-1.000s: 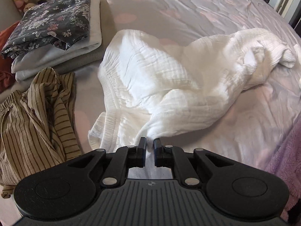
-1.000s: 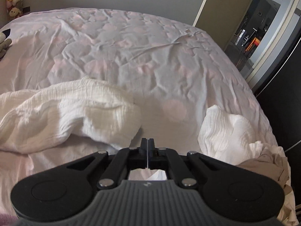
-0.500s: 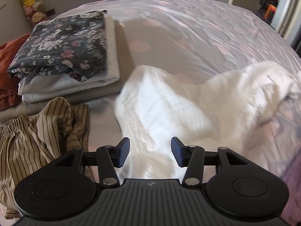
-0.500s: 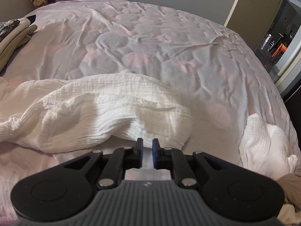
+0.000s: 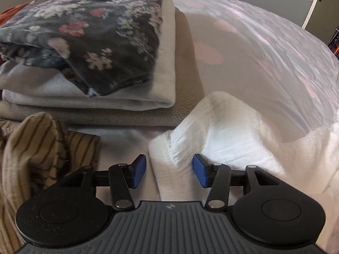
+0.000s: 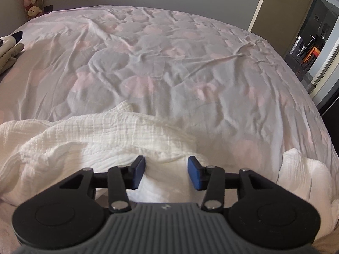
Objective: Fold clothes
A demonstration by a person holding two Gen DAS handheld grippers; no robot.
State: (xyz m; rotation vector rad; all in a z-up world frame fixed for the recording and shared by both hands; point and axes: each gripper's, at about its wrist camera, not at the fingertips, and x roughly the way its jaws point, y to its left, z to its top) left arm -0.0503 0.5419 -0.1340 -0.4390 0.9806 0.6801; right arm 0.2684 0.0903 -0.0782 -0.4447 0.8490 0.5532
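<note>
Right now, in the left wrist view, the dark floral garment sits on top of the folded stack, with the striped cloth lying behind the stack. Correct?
Not quite. The floral garment does top the folded stack, but the striped cloth lies crumpled in front of it, nearer the camera, as the left wrist view shows.

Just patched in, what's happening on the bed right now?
A person with a handheld gripper in each hand is folding laundry. The crumpled white muslin garment lies on the pink-spotted bedspread. The left gripper has open jaws straddling the garment's hemmed corner; the right gripper has its jaws opening over another part, gripping nothing. A folded stack topped by dark floral fabric and a striped tan garment sit beside.
</note>
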